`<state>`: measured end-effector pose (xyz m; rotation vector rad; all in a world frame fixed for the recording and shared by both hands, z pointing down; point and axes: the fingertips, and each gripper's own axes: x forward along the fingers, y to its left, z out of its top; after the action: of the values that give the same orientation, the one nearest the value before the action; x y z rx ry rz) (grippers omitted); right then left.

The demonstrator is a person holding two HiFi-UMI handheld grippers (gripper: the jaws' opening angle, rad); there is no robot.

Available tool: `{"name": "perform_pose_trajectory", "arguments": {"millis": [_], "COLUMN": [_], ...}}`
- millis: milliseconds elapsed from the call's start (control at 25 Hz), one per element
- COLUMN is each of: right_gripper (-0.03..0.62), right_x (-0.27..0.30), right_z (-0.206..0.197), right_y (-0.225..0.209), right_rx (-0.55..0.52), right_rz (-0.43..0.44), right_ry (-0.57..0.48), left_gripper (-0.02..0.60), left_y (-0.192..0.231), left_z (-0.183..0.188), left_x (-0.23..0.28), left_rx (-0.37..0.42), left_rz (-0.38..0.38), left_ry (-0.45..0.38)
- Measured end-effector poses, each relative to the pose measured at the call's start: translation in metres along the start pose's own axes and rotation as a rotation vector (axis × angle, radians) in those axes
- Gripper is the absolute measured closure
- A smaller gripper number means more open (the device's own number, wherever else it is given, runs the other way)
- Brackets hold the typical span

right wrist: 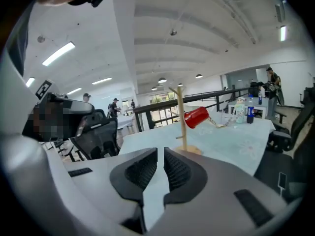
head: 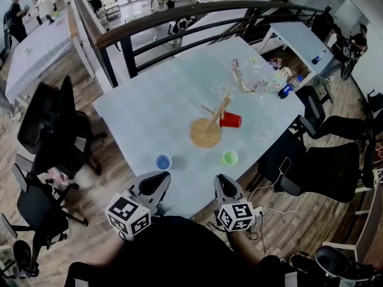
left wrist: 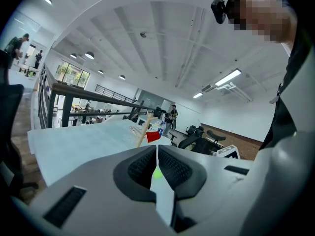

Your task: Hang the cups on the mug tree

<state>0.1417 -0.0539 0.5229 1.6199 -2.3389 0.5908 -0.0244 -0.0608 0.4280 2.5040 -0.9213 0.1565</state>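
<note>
A wooden mug tree [head: 207, 127] stands on the pale blue table [head: 143, 109], with a red cup [head: 230, 121] hanging on its right-hand peg. A blue cup [head: 163, 161] and a green cup [head: 230, 158] stand upright near the table's front edge. My left gripper [head: 159, 179] hovers at that edge just behind the blue cup, shut and empty. My right gripper [head: 223, 181] sits below the green cup, also shut with nothing in it. In the right gripper view the mug tree [right wrist: 180, 119] and red cup [right wrist: 197, 117] rise beyond the closed gripper [right wrist: 161, 152]. The left gripper [left wrist: 156, 149] points toward the red cup [left wrist: 153, 136].
A soda bottle [head: 289, 87], a chain-like strap [head: 245, 79] and small items lie at the table's far right corner. Black office chairs [head: 320, 172] stand to the right and others [head: 51, 124] to the left. A dark railing [head: 179, 17] runs behind the table.
</note>
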Motion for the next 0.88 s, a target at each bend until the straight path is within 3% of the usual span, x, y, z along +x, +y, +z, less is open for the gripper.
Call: {"name": "perform_pose_trajectory", "arguments": {"millis": [120, 240, 360, 560, 880], "right_gripper": [0.556, 0.433, 0.408, 0.407, 0.375], "right_x": [0.001, 0.002, 0.003, 0.017, 0.037], "right_z": [-0.013, -0.031, -0.053, -0.091, -0.114], "right_y": [-0.032, -0.063, -0.09, -0.112, -0.135], "right_rx": [0.037, 0.058, 0.091, 0.154, 0.078], "right_rz": [-0.081, -0.172, -0.232, -0.207, -0.217], "right_ry": [0.025, 0.054, 0.086, 0.176, 0.233], "left_gripper": [0.557, 0.557, 0.557, 0.557, 0.557], "left_y": [0.0, 0.0, -0.002, -0.003, -0.006], "left_z": [-0.001, -0.004, -0.005, -0.006, -0.005], "left_x": [0.003, 0.005, 0.007, 0.008, 0.009], "left_rx": [0.002, 0.001, 0.004, 0.015, 0.008], "left_rz": [-0.005, -0.003, -0.003, -0.005, 0.006], "left_ry": [0.012, 0.024, 0.03, 0.04, 0.046]}}
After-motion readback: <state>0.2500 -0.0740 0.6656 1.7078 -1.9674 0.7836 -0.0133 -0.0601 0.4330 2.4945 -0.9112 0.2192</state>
